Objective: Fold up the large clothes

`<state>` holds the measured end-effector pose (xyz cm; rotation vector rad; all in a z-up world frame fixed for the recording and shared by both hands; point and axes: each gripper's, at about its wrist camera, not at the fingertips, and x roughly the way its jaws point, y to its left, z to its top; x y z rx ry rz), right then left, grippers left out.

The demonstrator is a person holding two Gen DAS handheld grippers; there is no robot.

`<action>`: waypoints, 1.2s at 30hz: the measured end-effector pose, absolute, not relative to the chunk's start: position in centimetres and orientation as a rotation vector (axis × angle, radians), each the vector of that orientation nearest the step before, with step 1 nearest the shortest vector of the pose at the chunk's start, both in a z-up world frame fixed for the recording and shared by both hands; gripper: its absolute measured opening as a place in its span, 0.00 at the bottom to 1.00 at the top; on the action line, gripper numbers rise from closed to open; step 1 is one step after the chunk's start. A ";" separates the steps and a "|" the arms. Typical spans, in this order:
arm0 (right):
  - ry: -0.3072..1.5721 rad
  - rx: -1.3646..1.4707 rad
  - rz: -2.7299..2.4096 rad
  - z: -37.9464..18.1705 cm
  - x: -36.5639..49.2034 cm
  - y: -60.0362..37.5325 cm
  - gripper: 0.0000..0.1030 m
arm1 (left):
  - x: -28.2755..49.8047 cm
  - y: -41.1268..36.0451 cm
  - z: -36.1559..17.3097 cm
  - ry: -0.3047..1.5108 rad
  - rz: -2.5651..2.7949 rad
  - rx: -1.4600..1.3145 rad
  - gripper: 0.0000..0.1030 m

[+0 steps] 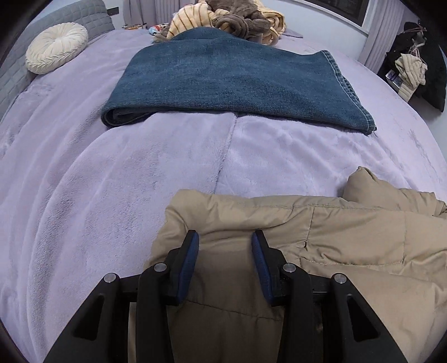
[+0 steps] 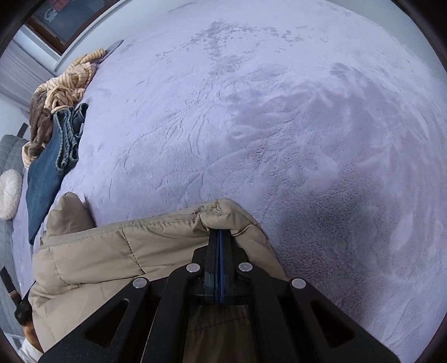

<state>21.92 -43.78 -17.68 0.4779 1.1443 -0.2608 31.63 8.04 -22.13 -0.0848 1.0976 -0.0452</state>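
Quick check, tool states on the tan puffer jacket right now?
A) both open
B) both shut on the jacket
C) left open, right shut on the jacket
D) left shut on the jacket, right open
C. The left tool has its blue-padded fingers spread apart over the tan quilted puffer jacket, while the right tool has its fingers pressed together, pinching a fold of the jacket's edge above the lilac plush bedspread.

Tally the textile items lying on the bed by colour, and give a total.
Tan: 1, the puffer jacket
Blue: 1, the folded denim piece
Cream with stripes: 1, the striped fabric
Brown: 1, the brown fabric
White: 1, the round cushion
Total: 5
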 end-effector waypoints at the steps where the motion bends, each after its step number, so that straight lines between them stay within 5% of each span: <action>1: 1.147 0.470 -0.266 -17.2 21.7 -43.6 0.04 | 31.2 8.4 -21.6 1.101 -0.036 -0.095 0.41; 3: 1.143 0.478 -0.257 -16.2 21.2 -43.4 0.10 | 30.1 9.0 -20.4 1.104 -0.032 -0.108 0.41; 6: 1.116 0.502 -0.235 -14.6 19.5 -42.9 0.29 | 27.9 9.3 -18.9 1.122 -0.040 -0.132 0.68; 20: 1.114 0.584 -0.173 -10.6 9.0 -39.2 0.40 | 16.8 9.5 -16.6 1.204 -0.058 -0.183 0.69; 24: 1.128 0.631 -0.164 -10.5 5.0 -38.3 0.53 | 13.8 10.3 -16.6 1.236 -0.049 -0.228 0.69; 25: 1.132 0.646 -0.166 -10.6 4.0 -38.1 0.53 | 13.2 10.4 -16.6 1.244 -0.046 -0.235 0.73; 26: 1.136 0.664 -0.168 -10.7 3.0 -37.9 0.53 | 12.5 10.4 -16.6 1.249 -0.041 -0.239 0.93; 27: 1.138 0.683 -0.169 -10.8 2.2 -37.7 0.54 | 11.9 10.5 -16.6 1.245 -0.036 -0.241 1.00; 36: 1.134 0.803 -0.159 -13.5 -1.7 -36.6 0.62 | 8.9 10.6 -17.4 1.253 -0.055 -0.282 1.00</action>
